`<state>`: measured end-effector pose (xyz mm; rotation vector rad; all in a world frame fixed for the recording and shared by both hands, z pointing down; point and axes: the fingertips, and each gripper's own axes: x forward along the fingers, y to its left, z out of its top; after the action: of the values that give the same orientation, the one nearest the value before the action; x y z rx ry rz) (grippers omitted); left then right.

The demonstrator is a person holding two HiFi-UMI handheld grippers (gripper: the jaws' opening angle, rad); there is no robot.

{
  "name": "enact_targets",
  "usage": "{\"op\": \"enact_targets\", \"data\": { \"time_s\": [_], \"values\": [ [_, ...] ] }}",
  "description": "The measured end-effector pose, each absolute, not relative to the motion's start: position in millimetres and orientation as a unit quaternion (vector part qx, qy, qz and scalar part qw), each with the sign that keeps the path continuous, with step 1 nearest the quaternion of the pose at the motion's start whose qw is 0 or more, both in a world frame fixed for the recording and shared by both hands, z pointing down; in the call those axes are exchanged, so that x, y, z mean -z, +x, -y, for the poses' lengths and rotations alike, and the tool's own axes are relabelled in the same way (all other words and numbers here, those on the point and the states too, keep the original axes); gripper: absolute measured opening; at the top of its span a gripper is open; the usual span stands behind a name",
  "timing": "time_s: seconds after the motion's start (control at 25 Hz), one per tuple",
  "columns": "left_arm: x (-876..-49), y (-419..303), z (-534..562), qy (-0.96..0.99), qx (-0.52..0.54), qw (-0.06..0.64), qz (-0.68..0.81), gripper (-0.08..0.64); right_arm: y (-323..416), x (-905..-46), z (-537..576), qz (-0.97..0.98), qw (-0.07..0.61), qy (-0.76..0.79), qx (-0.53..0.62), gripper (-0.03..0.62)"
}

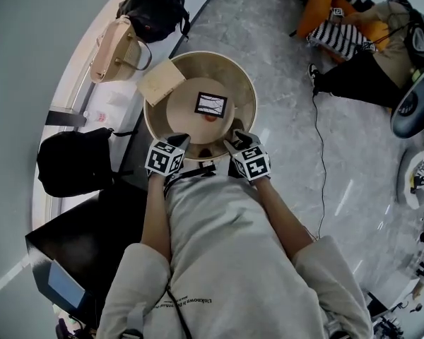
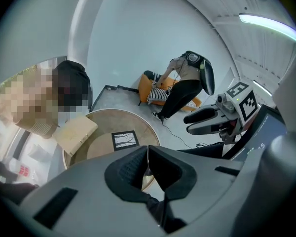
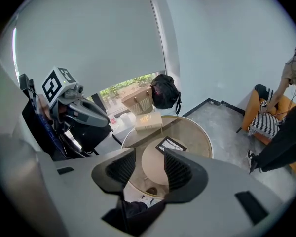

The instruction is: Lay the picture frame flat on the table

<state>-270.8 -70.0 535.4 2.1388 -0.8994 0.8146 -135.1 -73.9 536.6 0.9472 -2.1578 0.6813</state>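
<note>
The black-rimmed picture frame [image 1: 210, 104] with a white sketch in it lies face up near the middle of the round beige table [image 1: 242, 83]. It also shows in the left gripper view, frame [image 2: 125, 139], and in the right gripper view, frame [image 3: 170, 145]. Both grippers hover at the table's near edge, well short of the frame. My left gripper [image 1: 179, 142] [image 2: 148, 153] is shut with nothing in it. My right gripper [image 1: 234, 140] [image 3: 149, 158] stands open and empty.
A flat tan box [image 1: 161, 81] lies on the table's far left rim. A beige bag [image 1: 115, 48], a black bag [image 1: 152, 9] and a black backpack [image 1: 74, 161] sit along the window ledge at left. A person [image 1: 367, 62] sits by an orange chair at far right; a cable [image 1: 319, 154] runs across the floor.
</note>
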Motion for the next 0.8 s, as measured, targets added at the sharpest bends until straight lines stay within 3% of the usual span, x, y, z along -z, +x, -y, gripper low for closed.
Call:
{"op": "enact_targets", "data": {
  "time_s": [0.36,0.8],
  "values": [
    [-532,-267,61,0.833,-0.308,0.327,0.322,0.023,-135,-541,63,0.821,0.336,0.371,-0.274,0.178],
    [-525,-256,59,0.834,-0.290,0.333,0.332,0.023,-125,-541,60,0.818,0.333,0.375,-0.281,0.070]
  ]
}}
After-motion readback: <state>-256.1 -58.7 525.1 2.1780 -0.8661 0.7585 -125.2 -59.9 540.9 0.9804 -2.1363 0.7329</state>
